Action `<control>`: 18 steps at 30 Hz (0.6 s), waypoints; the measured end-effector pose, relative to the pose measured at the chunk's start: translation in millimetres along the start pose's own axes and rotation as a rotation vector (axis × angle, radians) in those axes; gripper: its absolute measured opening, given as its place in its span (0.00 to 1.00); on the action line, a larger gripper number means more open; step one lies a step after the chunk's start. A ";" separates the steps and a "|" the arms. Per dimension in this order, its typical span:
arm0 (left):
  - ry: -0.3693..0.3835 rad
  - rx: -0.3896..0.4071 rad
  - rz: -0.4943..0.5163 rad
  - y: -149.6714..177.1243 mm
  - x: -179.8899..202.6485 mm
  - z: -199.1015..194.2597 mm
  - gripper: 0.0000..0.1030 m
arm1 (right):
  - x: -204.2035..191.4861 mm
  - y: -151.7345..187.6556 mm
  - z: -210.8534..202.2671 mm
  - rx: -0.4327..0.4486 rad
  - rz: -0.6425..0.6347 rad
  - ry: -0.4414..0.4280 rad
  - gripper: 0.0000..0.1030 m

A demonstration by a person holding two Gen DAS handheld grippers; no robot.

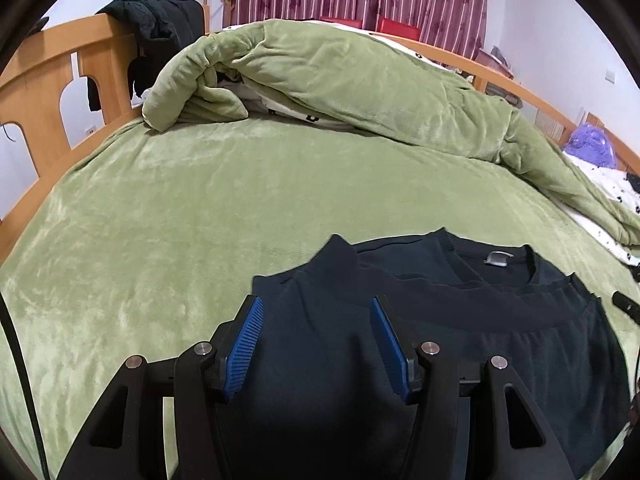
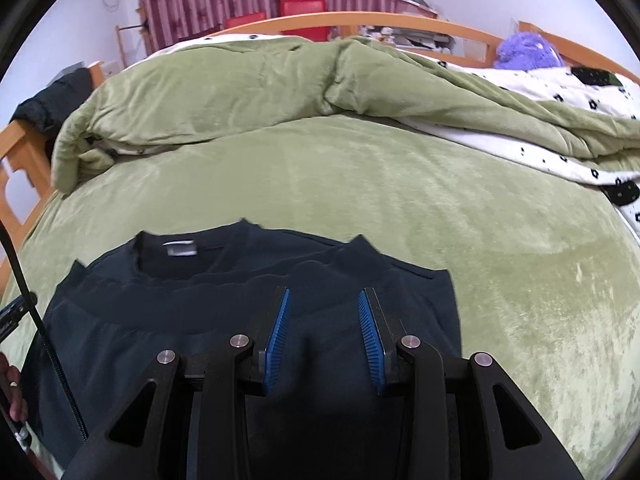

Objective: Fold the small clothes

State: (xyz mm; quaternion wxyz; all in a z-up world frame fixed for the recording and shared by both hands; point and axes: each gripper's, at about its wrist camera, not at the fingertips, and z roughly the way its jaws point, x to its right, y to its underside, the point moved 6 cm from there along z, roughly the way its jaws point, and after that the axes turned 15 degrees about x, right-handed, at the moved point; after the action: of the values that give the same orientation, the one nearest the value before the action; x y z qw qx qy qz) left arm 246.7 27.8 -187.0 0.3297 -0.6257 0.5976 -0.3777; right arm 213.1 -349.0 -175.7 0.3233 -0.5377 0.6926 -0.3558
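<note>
A dark navy sweatshirt (image 1: pixel 500 320) (image 2: pixel 180 308) lies flat on the green bed cover, its lower part folded up towards the collar, where a grey label (image 1: pixel 498 258) (image 2: pixel 180 249) shows. My left gripper (image 1: pixel 316 304) hovers over the garment's left portion, its blue pads (image 1: pixel 244 344) apart with only cloth beneath them. My right gripper (image 2: pixel 325 292) hovers over the right portion, its blue pads (image 2: pixel 370 340) apart at a narrower gap and pressing on nothing. A hand (image 2: pixel 12 392) shows at the left edge of the right wrist view.
A rumpled green duvet (image 1: pixel 340 76) (image 2: pixel 240 88) is heaped across the far side of the bed. The wooden bed frame (image 1: pixel 48 64) carries black clothes (image 1: pixel 160 28). A purple plush toy (image 2: pixel 528 50) and a white patterned sheet (image 2: pixel 560 160) lie to the right.
</note>
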 end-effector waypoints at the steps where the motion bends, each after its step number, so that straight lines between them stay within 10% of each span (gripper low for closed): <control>1: 0.007 -0.002 -0.013 0.3 2.3 -2.3 0.52 | -3.2 0.4 -2.7 0.002 -0.008 -0.008 0.34; 18: 0.031 -0.016 -0.018 5.5 25.0 -34.5 0.52 | -15.2 -9.7 -54.1 0.012 -0.013 -0.046 0.35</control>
State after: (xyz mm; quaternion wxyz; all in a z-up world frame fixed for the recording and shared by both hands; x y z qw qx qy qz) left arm 214.1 3.9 -172.6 0.3116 -0.6278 0.6000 -0.3856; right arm 176.4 -327.9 -137.5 0.3400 -0.5481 0.6795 -0.3497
